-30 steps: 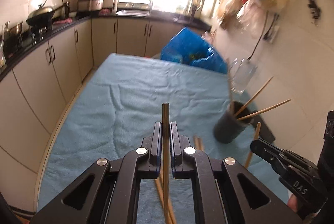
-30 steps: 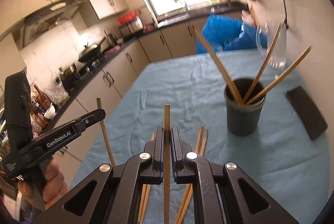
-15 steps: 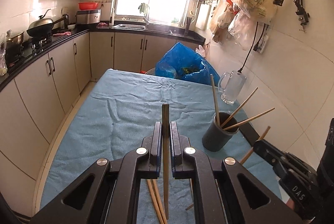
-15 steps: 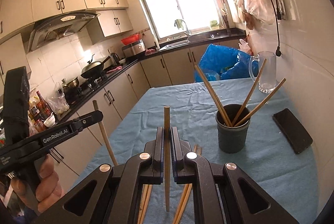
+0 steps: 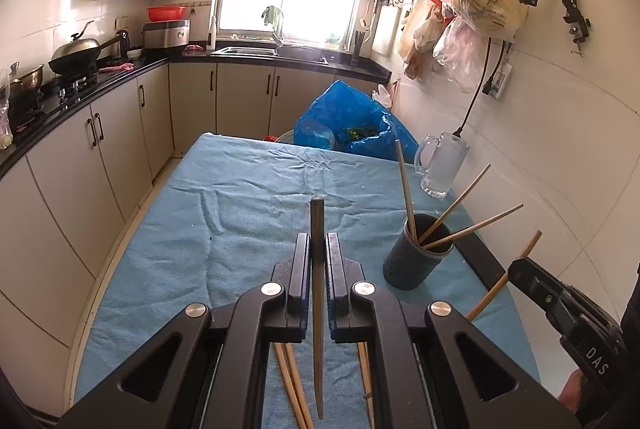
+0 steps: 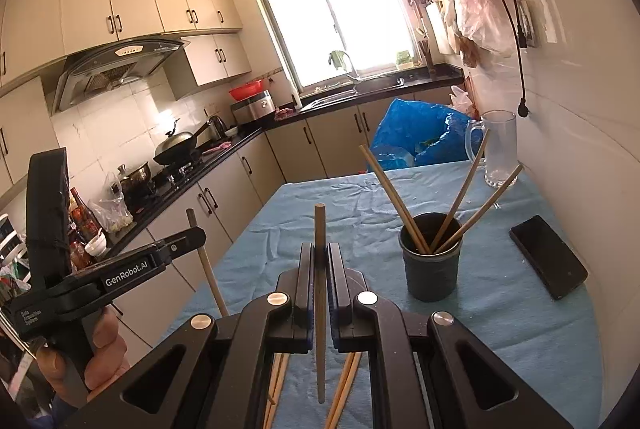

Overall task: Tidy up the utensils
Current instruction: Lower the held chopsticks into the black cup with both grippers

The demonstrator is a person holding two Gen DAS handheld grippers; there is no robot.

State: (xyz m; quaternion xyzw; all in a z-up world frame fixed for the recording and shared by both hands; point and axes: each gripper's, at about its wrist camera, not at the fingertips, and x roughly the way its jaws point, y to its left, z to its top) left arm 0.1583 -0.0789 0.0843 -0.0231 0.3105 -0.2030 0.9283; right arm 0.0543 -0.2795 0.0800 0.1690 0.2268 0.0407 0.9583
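Note:
My left gripper (image 5: 318, 241) is shut on a dark wooden chopstick (image 5: 317, 221) held upright above the blue table cloth. My right gripper (image 6: 319, 249) is shut on a light wooden chopstick (image 6: 319, 225), also upright. A dark round holder (image 5: 416, 263) (image 6: 431, 267) stands on the cloth ahead and to the right with three chopsticks leaning in it. Several loose chopsticks (image 5: 292, 381) (image 6: 344, 389) lie on the cloth below the grippers. The right gripper shows at the right edge of the left wrist view (image 5: 520, 269); the left gripper shows at the left of the right wrist view (image 6: 196, 237).
A black phone (image 6: 548, 261) lies on the cloth right of the holder. A glass mug (image 5: 444, 165) (image 6: 500, 149) stands at the far right corner by the tiled wall. A blue bag (image 5: 348, 121) sits beyond the table's far end. Kitchen counters (image 5: 80, 93) run along the left.
Both grippers have risen and tilted back, so the table and holder sit lower and farther in both views. Each keeps its chopstick.

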